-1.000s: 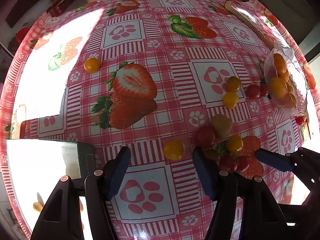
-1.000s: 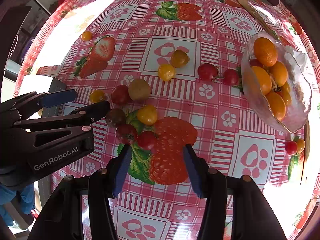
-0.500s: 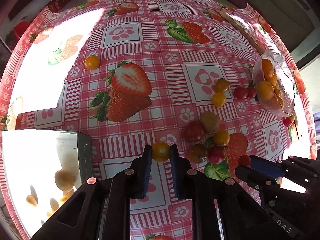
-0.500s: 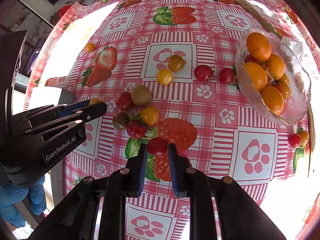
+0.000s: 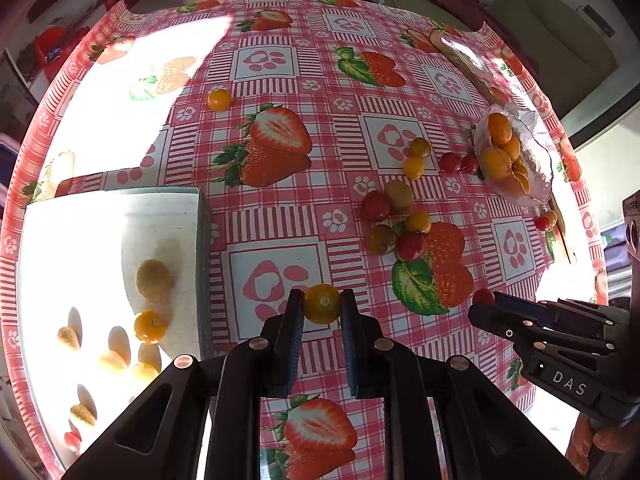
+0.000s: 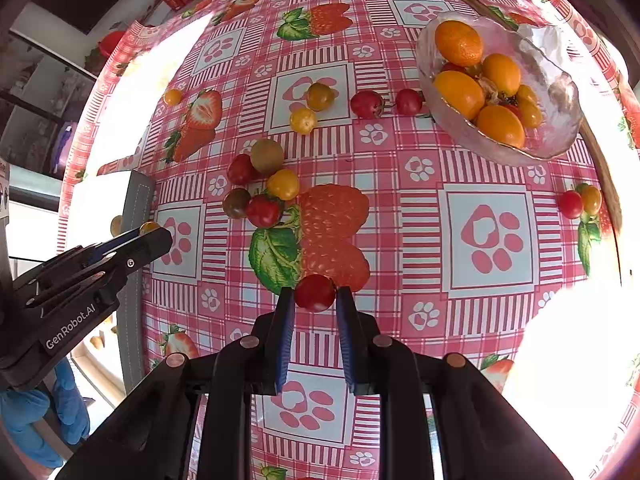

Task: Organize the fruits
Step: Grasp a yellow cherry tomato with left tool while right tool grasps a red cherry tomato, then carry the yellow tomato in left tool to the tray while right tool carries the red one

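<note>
Both grippers have closed since a second ago, when their jaws stood wide over the loose fruit, and each has come up off the tablecloth (image 5: 280, 216) with a piece in its grip. In the left wrist view the left gripper (image 5: 321, 309) is clamped on a yellow-orange cherry tomato (image 5: 321, 303), which sits right at the fingertips, pinched from both sides and hanging above a paw-print square of the cloth; a second ago that tomato lay on the cloth between the spread fingers. In the right wrist view the right gripper (image 6: 315, 295) is clamped on a red cherry tomato (image 6: 315, 293), likewise held at the very tips, over the green leaf and printed strawberry; earlier it lay there in the open gap. The right gripper shows at the right edge of the left view with the red fruit at its tip. Left behind on the cloth is a cluster of tomatoes (image 6: 260, 184) just beyond the printed strawberry, a pair of yellowish ones farther back, and two red ones beside the glass bowl (image 6: 560, 92), which holds orange fruit. A white tray (image 5: 120, 224) with several pieces already in it lies to the left of the left gripper, near it but apart.
</note>
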Demonstrator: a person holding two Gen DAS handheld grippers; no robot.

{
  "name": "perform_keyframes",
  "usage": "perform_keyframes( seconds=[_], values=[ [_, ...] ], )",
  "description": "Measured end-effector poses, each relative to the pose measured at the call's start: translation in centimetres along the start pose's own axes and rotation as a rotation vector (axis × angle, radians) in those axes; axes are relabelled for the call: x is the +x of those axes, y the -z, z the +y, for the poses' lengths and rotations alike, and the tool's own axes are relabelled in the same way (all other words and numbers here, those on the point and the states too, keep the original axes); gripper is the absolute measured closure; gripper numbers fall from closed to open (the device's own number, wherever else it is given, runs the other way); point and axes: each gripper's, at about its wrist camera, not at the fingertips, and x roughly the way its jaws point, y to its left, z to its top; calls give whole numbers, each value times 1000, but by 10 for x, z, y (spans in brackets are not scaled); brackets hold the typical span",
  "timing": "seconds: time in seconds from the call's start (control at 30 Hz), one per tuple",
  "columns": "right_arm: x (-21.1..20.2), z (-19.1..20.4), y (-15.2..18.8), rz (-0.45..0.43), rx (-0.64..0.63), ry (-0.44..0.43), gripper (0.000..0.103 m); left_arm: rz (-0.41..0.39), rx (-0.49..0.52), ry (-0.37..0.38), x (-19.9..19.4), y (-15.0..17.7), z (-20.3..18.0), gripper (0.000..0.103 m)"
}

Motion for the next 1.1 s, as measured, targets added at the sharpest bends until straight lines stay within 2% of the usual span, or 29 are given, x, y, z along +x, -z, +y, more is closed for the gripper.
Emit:
perform_keyframes(
  seconds=[0.3, 0.6, 0.87, 1.1],
  values=[
    [-10, 29, 15, 12, -27, -1, 80, -25, -83, -10, -37, 35, 33, 84],
    [-8, 81, 12, 31, -115, -23, 80, -48, -204, -62, -64, 64, 94, 84],
    [3, 138, -3, 46, -204, -53, 80, -44, -288, -111, -62, 78, 147, 84],
    [23, 181, -24, 76, -265, -75, 80, -20, -294, -120, -43, 77, 166, 84]
  ],
)
